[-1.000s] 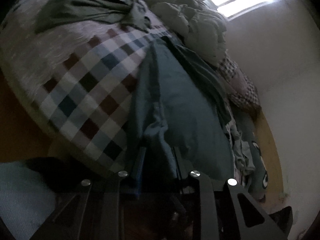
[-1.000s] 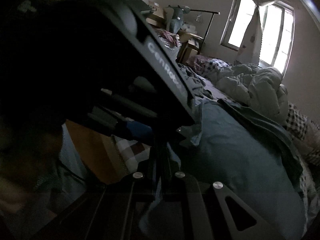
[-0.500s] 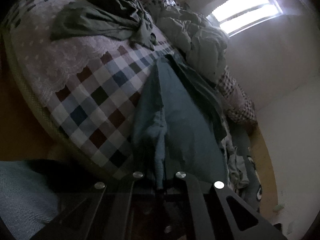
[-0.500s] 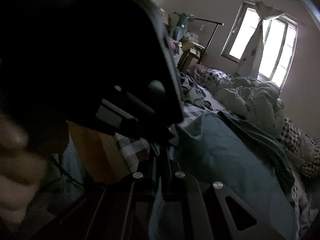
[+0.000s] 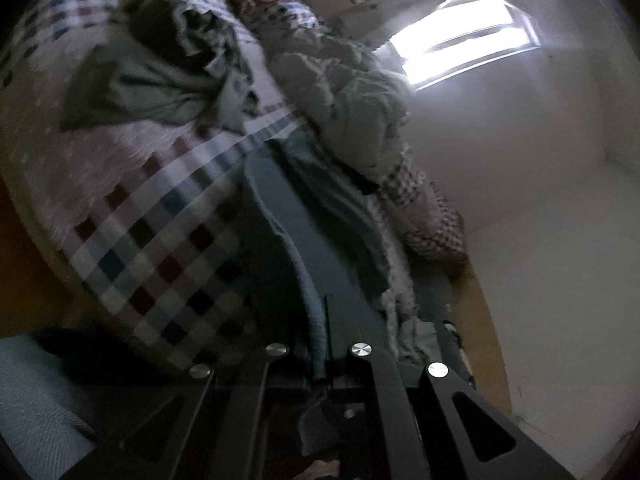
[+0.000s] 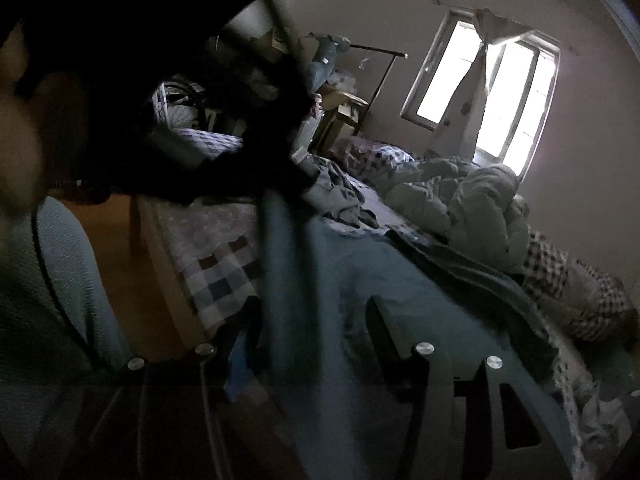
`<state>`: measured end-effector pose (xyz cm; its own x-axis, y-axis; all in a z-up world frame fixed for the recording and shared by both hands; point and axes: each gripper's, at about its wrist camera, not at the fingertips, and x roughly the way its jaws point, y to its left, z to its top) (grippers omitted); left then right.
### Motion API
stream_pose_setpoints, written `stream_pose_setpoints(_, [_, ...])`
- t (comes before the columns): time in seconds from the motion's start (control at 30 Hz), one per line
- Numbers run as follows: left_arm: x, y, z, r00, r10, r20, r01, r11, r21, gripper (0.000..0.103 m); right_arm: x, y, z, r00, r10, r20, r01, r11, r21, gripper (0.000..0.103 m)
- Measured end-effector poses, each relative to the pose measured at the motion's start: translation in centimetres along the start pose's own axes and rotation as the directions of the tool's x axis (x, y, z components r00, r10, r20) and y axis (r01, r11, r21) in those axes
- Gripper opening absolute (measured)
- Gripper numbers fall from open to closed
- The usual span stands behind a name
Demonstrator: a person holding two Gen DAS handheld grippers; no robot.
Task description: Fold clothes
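teal-blue garment (image 5: 320,256) running down the middle, plain, no print. bedsheet (image 5: 160,240) under it is a white check with navy, dark red and black squares, going pale pink with tiny dots toward the far edge of the bed. crumpled shirt (image 5: 168,80) up there is grey-green. puffy duvet (image 6: 472,204) is pale grey-green. pillow (image 5: 432,220) at the bed's window-side edge is a maroon-and-white small check. grippers' frames are black with silver bolts.
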<state>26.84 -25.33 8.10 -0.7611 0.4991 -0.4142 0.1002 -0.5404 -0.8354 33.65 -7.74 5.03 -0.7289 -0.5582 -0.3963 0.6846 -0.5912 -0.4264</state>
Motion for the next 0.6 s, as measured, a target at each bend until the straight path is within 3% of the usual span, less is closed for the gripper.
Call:
stream_pose_setpoints(0.17, [-1.3, -2.4, 1.2, 0.999, -0.043, 0.006, 0.043, 0.999, 0.013, 0.002, -0.6, -0.6, 0.3, 0.995, -0.103, -0.013, 0.103, 0.994, -0.03, 0.057])
stream_pose_setpoints(0.3, [-1.8, -3.6, 2.0, 0.998, -0.065, 0.008, 0.065, 0.998, 0.015, 0.002, -1.1, -1.9, -0.1, 0.977, -0.208, -0.047, 0.206, 0.977, -0.057, 0.057])
stream_pose_setpoints(0.6, [-2.2, -5.9, 3.4, 0.994, -0.106, 0.023, 0.105, 0.994, 0.005, 0.002, -2.1, -7.1, -5.7, 0.897, -0.369, -0.245, 0.362, 0.929, -0.074, 0.057])
